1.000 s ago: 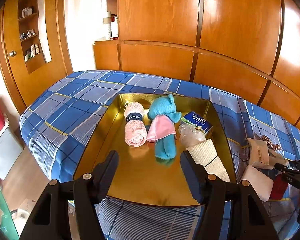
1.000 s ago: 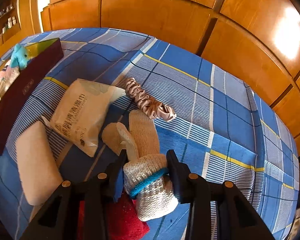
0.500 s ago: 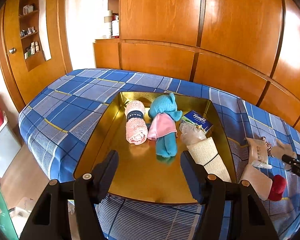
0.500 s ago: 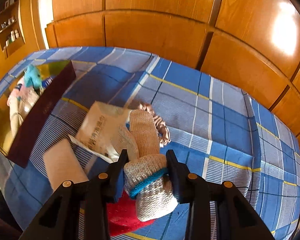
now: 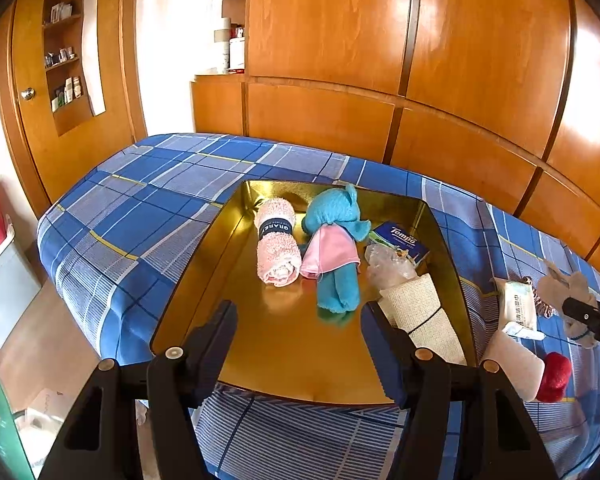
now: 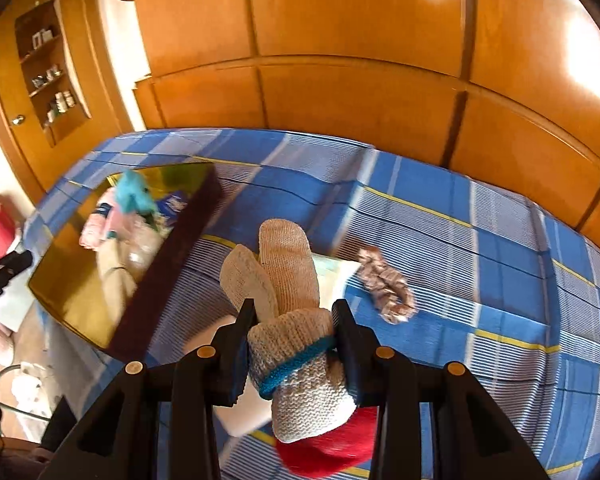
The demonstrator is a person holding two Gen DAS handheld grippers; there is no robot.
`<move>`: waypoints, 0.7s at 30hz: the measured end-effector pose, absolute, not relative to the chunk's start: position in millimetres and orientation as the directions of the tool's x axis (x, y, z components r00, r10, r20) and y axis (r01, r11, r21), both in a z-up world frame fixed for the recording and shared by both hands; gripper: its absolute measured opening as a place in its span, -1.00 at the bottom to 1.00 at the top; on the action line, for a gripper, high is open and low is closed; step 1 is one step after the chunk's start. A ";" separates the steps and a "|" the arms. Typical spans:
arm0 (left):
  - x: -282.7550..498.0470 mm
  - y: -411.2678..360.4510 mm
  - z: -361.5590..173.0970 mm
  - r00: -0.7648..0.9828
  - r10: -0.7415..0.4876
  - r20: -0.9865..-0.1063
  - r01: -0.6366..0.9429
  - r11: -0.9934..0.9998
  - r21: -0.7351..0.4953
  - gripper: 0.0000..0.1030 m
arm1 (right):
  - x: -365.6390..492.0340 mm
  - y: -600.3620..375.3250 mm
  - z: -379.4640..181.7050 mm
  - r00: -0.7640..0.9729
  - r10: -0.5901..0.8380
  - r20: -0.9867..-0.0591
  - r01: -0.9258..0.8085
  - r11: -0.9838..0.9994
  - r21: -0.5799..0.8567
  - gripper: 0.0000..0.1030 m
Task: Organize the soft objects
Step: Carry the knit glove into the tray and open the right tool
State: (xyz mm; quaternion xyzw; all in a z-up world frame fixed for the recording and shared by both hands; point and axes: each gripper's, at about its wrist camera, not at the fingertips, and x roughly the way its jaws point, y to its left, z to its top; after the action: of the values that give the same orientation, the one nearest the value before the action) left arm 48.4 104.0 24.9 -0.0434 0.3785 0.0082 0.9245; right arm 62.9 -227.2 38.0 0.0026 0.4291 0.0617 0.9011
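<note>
A gold tray (image 5: 284,344) lies on the blue plaid bed. It holds a pink rolled towel (image 5: 277,249), a teal plush toy (image 5: 336,248), a tissue pack (image 5: 398,237), a clear bag (image 5: 386,266) and a beige cloth (image 5: 422,316). My left gripper (image 5: 298,332) is open and empty over the tray's near edge. My right gripper (image 6: 294,336) is shut on a beige knit mitten (image 6: 288,280) and holds it above the bed, right of the tray (image 6: 72,280). The mitten also shows at the right in the left wrist view (image 5: 568,288).
On the bed right of the tray lie a wet-wipes pack (image 5: 518,308), a white pad (image 5: 514,360), a red soft item (image 5: 554,376) and a satin scrunchie (image 6: 386,284). Wooden wardrobe panels (image 5: 380,80) stand behind the bed. The floor drops off at left.
My right gripper has lifted the mitten off the bed and swung left toward the tray. The left gripper has stayed nearly still.
</note>
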 end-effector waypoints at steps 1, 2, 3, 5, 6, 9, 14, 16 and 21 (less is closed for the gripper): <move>48.1 105.0 24.8 0.713 -0.017 -0.701 -0.050 0.996 -0.076 0.26 | 63.7 -223.0 38.9 0.623 0.126 -0.772 -0.117 0.991 0.066 -0.28; 48.1 106.1 24.5 0.713 -0.017 -0.701 -0.052 0.996 -0.077 0.26 | 64.8 -218.5 39.5 0.620 0.144 -0.771 -0.129 0.988 0.081 -0.28; 47.9 107.3 24.6 0.713 -0.017 -0.701 -0.054 0.995 -0.079 0.26 | 67.1 -212.5 40.4 0.615 0.169 -0.770 -0.145 0.984 0.100 -0.28; 47.2 111.6 24.8 0.714 -0.008 -0.700 -0.067 0.995 -0.080 0.26 | 70.9 -199.6 43.4 0.610 0.207 -0.765 -0.177 0.977 0.123 -0.28; 47.0 114.3 24.9 0.713 -0.005 -0.701 -0.072 0.994 -0.081 0.26 | 73.3 -191.1 45.2 0.606 0.229 -0.761 -0.198 0.971 0.134 -0.28; 45.1 124.1 24.7 0.714 0.010 -0.700 -0.097 0.992 -0.085 0.26 | 82.6 -162.4 50.4 0.585 0.306 -0.751 -0.272 0.946 0.174 -0.28; 43.1 150.8 26.4 0.715 0.055 -0.697 -0.169 0.981 -0.095 0.26 | 96.9 -97.7 53.1 0.532 0.396 -0.749 -0.412 0.893 0.179 -0.28; 41.6 162.1 26.3 0.713 0.075 -0.697 -0.197 0.976 -0.096 0.26 | 102.9 -71.1 48.0 0.507 0.405 -0.761 -0.456 0.875 0.162 -0.28; 38.5 179.3 23.2 0.703 0.101 -0.704 -0.237 0.967 -0.098 0.26 | 117.6 -14.7 21.9 0.425 0.410 -0.807 -0.534 0.833 0.143 -0.27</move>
State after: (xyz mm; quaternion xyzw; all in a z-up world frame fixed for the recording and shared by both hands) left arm 38.5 179.3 23.2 -0.0910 0.3743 0.0920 0.9182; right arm 117.6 -14.7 21.9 -0.0676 0.4571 0.2806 0.8413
